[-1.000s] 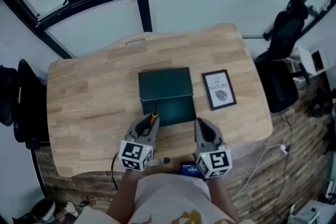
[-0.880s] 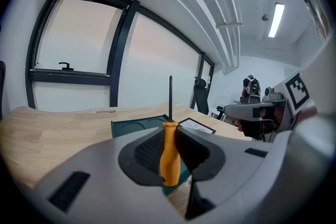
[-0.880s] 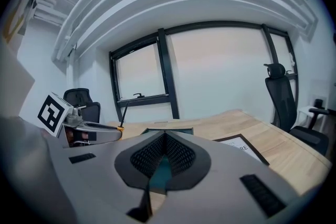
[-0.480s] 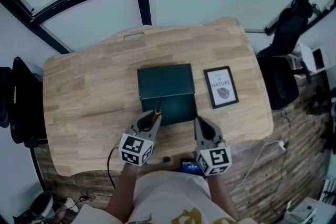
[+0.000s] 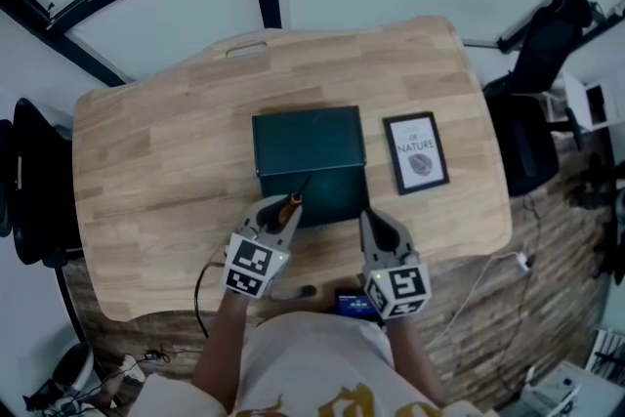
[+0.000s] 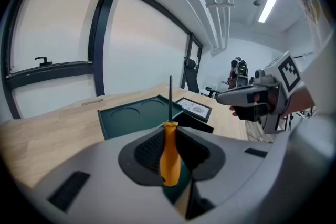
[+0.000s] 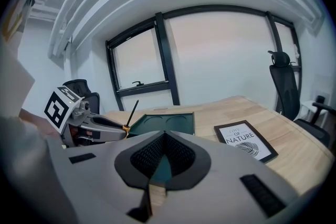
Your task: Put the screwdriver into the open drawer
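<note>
Bench point(image 5: 146, 161) carries the dark green box point(image 5: 308, 134) at its middle, its open drawer point(image 5: 330, 198) pulled out on the near side. My left hand-held gripper point(image 5: 281, 213) hovers at the drawer's near left corner, clamped on the orange handle of the screwdriver point(image 6: 169, 157), whose shaft points far, over the drawer. My right hand-held gripper point(image 5: 377, 231) sits just right, jaws drawn together on nothing.
</note>
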### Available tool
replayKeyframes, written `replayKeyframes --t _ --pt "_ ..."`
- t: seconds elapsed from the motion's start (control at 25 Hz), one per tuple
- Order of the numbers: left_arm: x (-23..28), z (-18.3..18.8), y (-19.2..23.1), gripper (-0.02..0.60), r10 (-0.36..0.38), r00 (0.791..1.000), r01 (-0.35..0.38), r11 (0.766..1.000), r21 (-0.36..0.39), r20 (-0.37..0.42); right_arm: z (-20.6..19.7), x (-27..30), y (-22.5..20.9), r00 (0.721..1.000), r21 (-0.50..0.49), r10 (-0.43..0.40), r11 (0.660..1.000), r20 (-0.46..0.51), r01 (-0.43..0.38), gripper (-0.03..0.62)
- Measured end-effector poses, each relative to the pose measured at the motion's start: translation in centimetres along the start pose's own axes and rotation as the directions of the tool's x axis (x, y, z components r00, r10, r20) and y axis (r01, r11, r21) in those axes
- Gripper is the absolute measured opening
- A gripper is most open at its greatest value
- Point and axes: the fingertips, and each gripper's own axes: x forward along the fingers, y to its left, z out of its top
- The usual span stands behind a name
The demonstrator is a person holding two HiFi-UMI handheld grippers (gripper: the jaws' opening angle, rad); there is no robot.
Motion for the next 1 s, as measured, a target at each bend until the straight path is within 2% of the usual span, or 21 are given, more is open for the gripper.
replayKeyframes --t 0.44,0.6,0.84,1.0 --pt "1.8 -2.0 -0.1 0.074 -0.034 0.994 0.04 0.997 0.059 -0.1 -1.1 1.3 -0.8 0.999 0.005 -0.002 1.0 -0.042 0.002 0.0" --pt "2.6 -2.5 -0.6 0.074 -0.044 0.993 0.052 0.996 0.067 -0.113 -1.6 1.5 -0.9 0.999 0.007 0.002 1.0 -0.054 -0.002 0.0" --pt "3.1 -3.2 -0.5 0.074 -0.044 0.984 0.06 0.994 0.087 -0.174 -2.0 1.7 -0.9 0.997 0.016 0.004 1.0 -0.072 -0.003 0.0" --pt "3.6 -3.7 -0.6 0.075 -0.051 0.975 0.079 0.989 0.125 -0.216 -2.4 1.8 -1.1 0.997 0.021 0.004 1.0 -0.082 -0.002 -0.001"
